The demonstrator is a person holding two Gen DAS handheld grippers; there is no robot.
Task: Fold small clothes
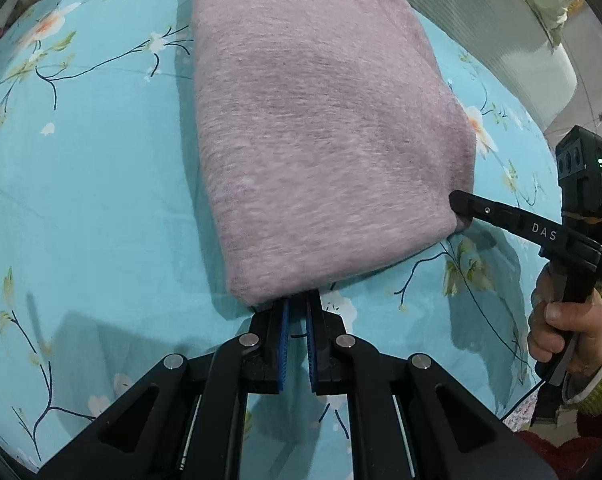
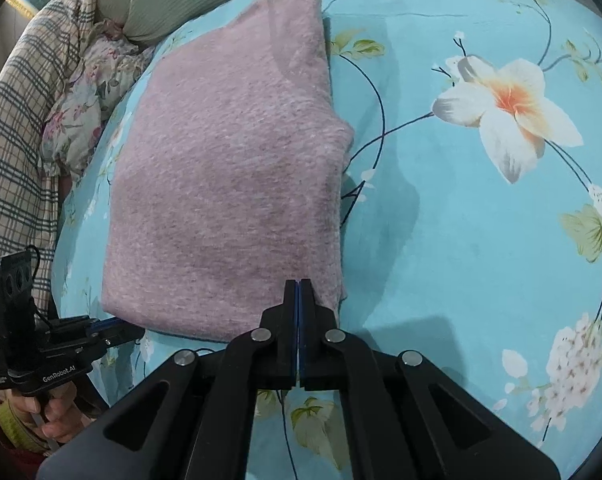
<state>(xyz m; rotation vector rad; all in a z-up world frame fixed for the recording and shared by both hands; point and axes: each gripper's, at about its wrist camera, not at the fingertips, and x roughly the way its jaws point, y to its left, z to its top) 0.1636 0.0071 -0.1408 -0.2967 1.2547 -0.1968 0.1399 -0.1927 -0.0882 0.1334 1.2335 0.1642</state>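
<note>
Bed: turquoise floral sheet (image 1: pixel 101 200) covers the surface; plaid cloth (image 2: pixel 17 128) and a flowered cloth (image 2: pixel 85 108) are bunched at its far left edge in the right wrist view.

Garment: pink knit (image 1: pixel 321 132), already folded into a thick, roughly rectangular pad, lies flat on the sheet.

Long axis: runs away from both cameras, from the near short edge by the jaws to a narrower far end near the bed's far side.

Pointing: the tapered end points away from the person; the wide end faces them.

Left gripper (image 1: pixel 297 308): at the near left corner of the knit; jaws narrow, with a small gap between the blue pads, tips touching or just under the edge. No cloth shows between the pads, so it looks let go or not yet pinched.

Right gripper (image 2: pixel 299 292): at the near right corner; jaws pressed together. Whether a thin layer of knit is caught between them I cannot tell.

Nearer hand: both sit on the near edge, one at each corner, well apart; neither is clearly closer.

Key relation: the knit lies straight ahead of both jaws, so a further fold would likely carry the near edge forward along the long axis.

Risk: the thick layers may slip apart if only the top one is lifted.
</note>
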